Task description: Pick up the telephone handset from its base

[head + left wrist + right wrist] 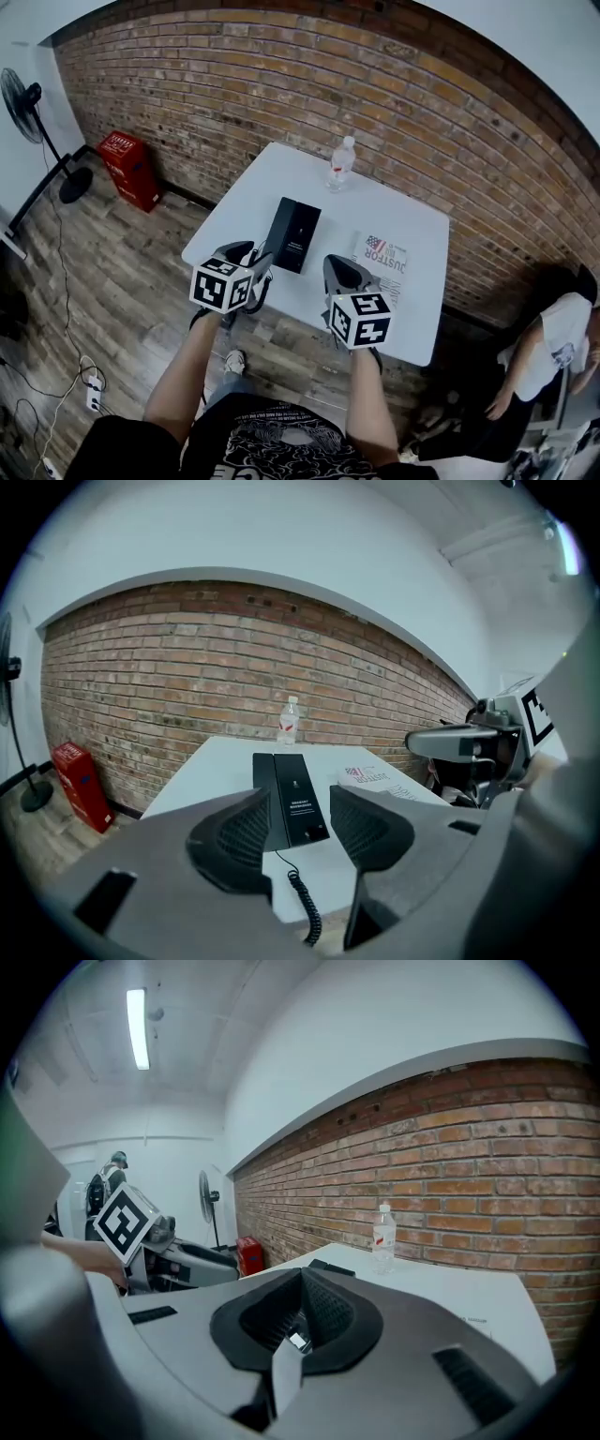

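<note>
I have lifted nothing yet: the telephone handset (263, 775) lies on its base (302, 803), my left gripper (300, 810) holding its fingers spread just short of it, my right gripper (300, 1309) near it, fingers clenched on nothing.

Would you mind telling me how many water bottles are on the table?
1. The water bottle stands upright at the far edge of the table, near the brick wall, beyond the telephone. Nothing seems to hide another.

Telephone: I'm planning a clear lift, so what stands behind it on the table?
A water bottle stands behind the telephone, apart from it, then the brick wall. The table hides whatever lies below at the wall's foot.
</note>
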`<state>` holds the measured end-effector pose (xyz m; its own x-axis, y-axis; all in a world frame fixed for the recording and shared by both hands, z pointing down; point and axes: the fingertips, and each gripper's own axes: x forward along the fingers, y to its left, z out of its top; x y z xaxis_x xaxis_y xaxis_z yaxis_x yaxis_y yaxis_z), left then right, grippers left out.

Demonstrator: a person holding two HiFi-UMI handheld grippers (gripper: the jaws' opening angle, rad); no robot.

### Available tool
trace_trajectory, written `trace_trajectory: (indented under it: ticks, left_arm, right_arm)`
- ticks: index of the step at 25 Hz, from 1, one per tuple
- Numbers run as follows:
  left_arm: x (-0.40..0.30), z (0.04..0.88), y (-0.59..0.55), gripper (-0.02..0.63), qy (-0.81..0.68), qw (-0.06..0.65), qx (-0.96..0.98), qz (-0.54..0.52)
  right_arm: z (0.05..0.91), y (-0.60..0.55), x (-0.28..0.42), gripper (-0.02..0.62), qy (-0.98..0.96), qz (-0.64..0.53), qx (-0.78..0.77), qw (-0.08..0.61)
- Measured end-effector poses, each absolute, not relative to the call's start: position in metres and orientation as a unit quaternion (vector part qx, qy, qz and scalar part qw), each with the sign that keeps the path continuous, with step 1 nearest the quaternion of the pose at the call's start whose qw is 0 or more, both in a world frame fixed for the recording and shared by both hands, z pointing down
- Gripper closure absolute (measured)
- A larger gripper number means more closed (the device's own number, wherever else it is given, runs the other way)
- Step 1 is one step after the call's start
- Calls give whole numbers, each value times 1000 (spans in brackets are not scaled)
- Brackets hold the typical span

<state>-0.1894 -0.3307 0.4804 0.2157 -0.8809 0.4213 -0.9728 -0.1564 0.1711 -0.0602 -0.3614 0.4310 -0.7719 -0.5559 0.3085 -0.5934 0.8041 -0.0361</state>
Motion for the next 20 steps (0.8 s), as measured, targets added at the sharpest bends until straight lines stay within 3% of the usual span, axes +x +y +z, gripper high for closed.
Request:
trace_trajectory:
  ticks: [20]
  left_arm:
    - [-243, 550, -433, 413, -409, 373, 831, 59]
  right_arm:
    - [448, -431, -130, 595, -891, 87, 411, 174]
